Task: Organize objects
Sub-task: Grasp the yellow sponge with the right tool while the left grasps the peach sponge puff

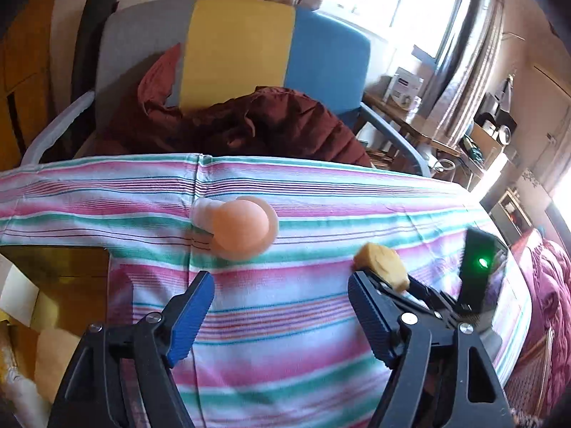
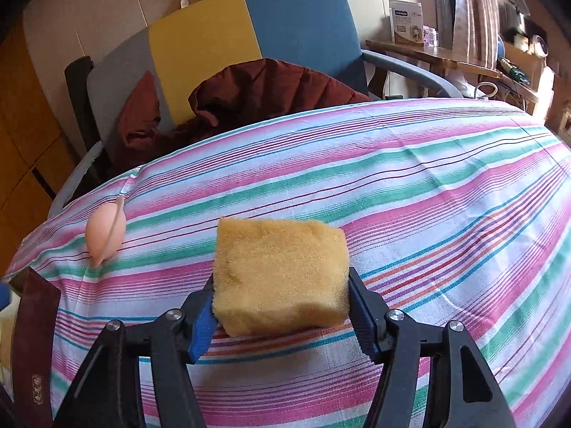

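A yellow sponge (image 2: 280,278) sits between the blue pads of my right gripper (image 2: 282,280), which is shut on it just above the striped tablecloth (image 2: 428,178). A peach rubber bulb with a disc rim (image 2: 105,232) lies on the cloth far to the left of the sponge. In the left wrist view the same bulb (image 1: 241,228) lies just ahead of my left gripper (image 1: 282,281), which stands wide open with nothing between its fingers. The held sponge (image 1: 382,265) shows at the right, beside the left gripper's right finger.
Behind the table stands a chair (image 2: 249,28) with a grey, yellow and blue back and a dark red jacket (image 2: 271,85) on its seat. A dark red box (image 2: 34,339) sits at the table's left edge. A cluttered side table (image 2: 428,50) is at the back right.
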The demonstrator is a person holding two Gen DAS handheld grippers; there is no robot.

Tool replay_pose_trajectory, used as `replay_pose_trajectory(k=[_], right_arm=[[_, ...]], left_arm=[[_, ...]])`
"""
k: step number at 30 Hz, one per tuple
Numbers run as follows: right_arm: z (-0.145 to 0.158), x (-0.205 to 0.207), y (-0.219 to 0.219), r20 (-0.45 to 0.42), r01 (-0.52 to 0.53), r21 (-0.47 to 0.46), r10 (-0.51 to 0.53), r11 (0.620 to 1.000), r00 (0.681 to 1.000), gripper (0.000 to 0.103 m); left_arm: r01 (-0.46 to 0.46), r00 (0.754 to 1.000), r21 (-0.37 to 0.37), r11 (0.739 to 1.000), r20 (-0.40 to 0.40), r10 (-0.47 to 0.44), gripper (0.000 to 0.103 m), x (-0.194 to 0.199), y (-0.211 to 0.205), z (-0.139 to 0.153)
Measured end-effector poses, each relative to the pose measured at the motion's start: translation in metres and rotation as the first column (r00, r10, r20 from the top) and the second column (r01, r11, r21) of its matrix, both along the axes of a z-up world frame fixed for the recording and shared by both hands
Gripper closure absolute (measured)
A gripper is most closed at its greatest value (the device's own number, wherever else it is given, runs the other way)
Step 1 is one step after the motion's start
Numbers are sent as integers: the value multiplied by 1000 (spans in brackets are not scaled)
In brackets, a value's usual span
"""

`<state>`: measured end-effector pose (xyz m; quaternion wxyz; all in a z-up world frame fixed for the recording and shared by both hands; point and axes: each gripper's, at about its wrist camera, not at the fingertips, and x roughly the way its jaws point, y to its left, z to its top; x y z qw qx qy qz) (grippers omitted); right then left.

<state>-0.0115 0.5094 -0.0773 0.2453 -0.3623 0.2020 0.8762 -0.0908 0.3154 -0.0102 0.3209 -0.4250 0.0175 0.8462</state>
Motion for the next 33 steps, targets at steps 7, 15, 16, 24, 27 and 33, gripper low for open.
replay_pose_trajectory(k=[7,15,16,24,27,33], right_arm=[[-1,1,1,-24,-1,-16,0,1000,1000,38],[-2,2,1,-24,-1,-7,1,1000,1000,38],[-2,2,1,-23,-1,-5,1,1000,1000,38],[-2,2,1,-31,-1,-10,1,1000,1000,38],[-2,2,1,-31,-1,-9,1,1000,1000,38],[-1,1,0,-21,0,4,0,1000,1000,38]], left_arm=[[-112,993,-106,988,15,114,20,-59,36,-40],[-176,983,-84,981,38,179,17,-88,44,-62],[-170,984,-82,982,31,173,18,-87,46,-65],[-191,981,-7,982,25,191,50,-84,41,-73],[-239,971,4,971,29,239,73,-84,28,-75],[-215,976,23,976,-15,215,91,-69,17,-71]])
